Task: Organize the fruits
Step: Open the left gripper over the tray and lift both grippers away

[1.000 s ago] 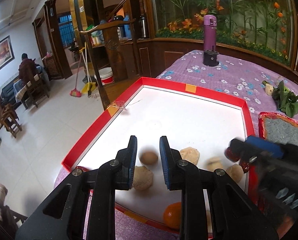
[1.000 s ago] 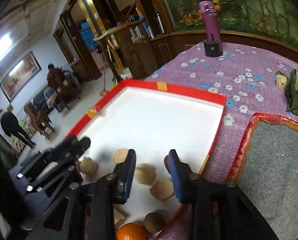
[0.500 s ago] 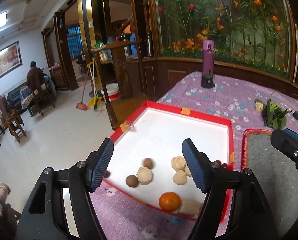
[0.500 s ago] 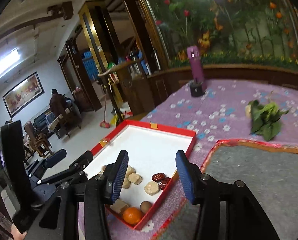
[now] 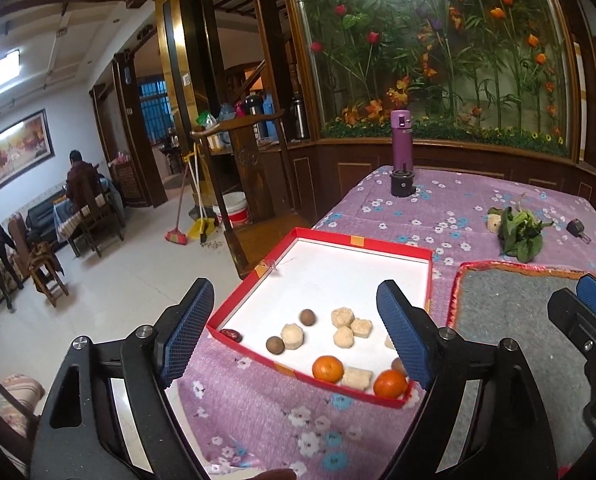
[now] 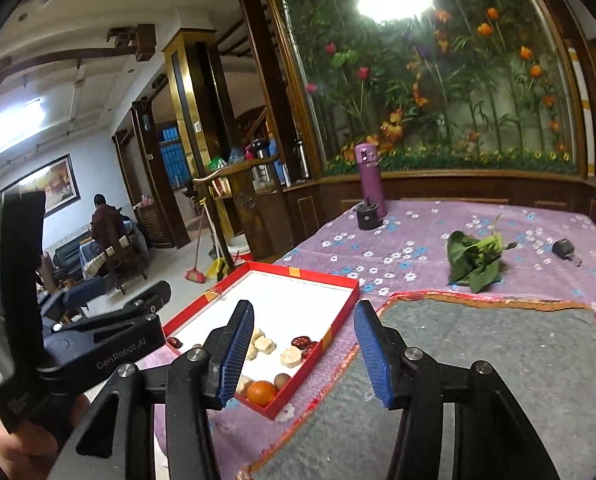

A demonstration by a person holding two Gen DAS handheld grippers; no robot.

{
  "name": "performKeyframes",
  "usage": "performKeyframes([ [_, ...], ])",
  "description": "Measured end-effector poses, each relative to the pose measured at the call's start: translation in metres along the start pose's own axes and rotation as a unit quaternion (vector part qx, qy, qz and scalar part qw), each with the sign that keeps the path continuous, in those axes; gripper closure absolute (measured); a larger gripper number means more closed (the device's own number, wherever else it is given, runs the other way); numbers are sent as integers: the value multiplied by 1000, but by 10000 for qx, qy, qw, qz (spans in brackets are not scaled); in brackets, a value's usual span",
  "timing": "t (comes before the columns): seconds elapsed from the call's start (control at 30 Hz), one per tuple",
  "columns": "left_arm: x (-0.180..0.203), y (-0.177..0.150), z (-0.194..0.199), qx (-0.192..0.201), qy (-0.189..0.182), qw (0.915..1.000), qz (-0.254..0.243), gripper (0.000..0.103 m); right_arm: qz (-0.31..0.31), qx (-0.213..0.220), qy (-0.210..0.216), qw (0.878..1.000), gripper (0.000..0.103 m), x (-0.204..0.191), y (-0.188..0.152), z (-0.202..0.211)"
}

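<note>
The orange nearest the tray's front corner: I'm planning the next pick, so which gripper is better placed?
Probably left: the left gripper, open and empty, frames the orange; the right gripper looks past the tray.

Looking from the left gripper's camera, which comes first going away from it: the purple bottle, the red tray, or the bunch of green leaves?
1. Red tray: right in front of the left gripper, fruit at its near end.
2. Green leaves: farther back on the right.
3. Purple bottle: farthest, at the table's far edge.
</note>
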State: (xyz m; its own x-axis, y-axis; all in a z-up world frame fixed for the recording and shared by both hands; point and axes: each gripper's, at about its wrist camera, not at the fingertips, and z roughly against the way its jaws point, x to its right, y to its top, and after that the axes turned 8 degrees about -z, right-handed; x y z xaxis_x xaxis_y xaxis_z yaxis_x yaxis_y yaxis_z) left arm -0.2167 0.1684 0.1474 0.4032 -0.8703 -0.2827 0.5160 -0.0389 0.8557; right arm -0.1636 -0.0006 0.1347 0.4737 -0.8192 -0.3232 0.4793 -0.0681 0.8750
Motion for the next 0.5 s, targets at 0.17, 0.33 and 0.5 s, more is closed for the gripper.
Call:
performKeyframes([
  [0.17,7,-2,23,75,-107,9999,-85,18,-78,103,-27,9999,52,8,-6,20],
  [0.33,15,0,43,239,-145,9993,-263,18,-203,234,9,9995,51,15,-6,38],
  [0.5,15,0,59,387,-137,9988,-284,18,-188,379,54,9991,49,13,-3,51],
])
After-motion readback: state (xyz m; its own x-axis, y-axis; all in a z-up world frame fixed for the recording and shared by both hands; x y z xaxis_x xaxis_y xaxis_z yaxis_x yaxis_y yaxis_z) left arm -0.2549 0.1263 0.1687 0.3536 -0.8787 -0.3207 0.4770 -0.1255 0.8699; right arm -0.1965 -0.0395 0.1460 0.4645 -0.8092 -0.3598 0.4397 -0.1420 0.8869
